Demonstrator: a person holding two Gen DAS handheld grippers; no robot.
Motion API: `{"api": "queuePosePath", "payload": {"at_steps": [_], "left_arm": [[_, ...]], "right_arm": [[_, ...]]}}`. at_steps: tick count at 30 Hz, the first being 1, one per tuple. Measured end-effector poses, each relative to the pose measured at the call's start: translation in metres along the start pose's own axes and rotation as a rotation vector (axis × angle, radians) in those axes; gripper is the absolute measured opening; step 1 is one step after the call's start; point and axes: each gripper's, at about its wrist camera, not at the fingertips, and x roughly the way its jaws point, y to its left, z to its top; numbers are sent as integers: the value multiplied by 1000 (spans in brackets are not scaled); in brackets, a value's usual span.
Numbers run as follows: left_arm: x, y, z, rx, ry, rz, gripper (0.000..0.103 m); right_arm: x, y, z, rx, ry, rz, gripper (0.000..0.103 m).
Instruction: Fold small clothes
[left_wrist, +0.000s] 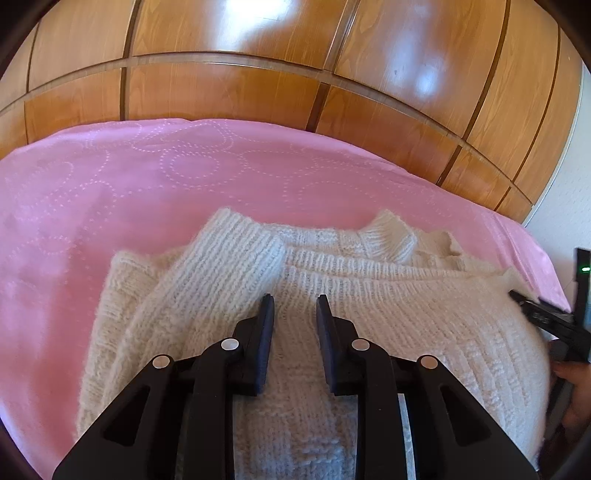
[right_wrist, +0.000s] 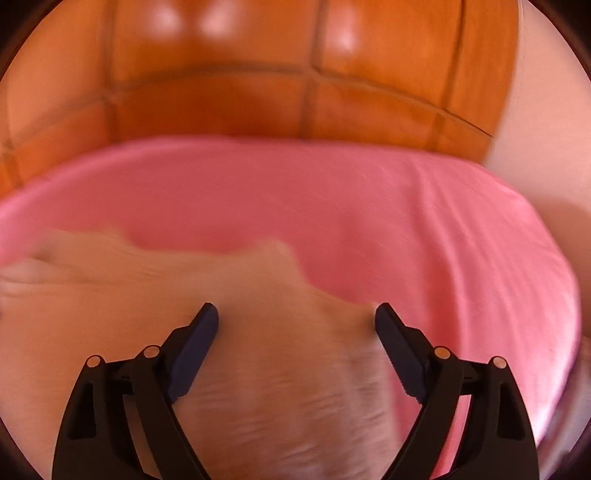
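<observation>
A cream knitted sweater lies partly folded on the pink bedspread, one sleeve folded across its body. My left gripper hovers just over the sweater's middle, its jaws a small way apart and empty. In the right wrist view, which is motion-blurred, my right gripper is wide open over the sweater's right edge, holding nothing. The right gripper also shows at the right edge of the left wrist view, by the sweater's side.
A glossy wooden panelled wardrobe stands right behind the bed. A white wall is at the far right. The bedspread spreads out to the left and beyond the sweater.
</observation>
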Motion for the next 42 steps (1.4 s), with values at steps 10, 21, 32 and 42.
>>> {"api": "queuePosePath", "payload": {"at_steps": [10,21,32,42], "left_arm": [[-39,28,-13,-22,-37,143,39],[-25,37,-8,-54,-6,152,40],[-86,59,-50,-214,-44,105,97],[-86,53,-63,-235,-23,-49,97]], "right_arm": [[16,-21,-1,138,45,77,98],[13,-22,-4,152,28,79,100],[-32,-45,-35,247,-91,192,101],[-107,-4,-79,-37,-207,225,101]]}}
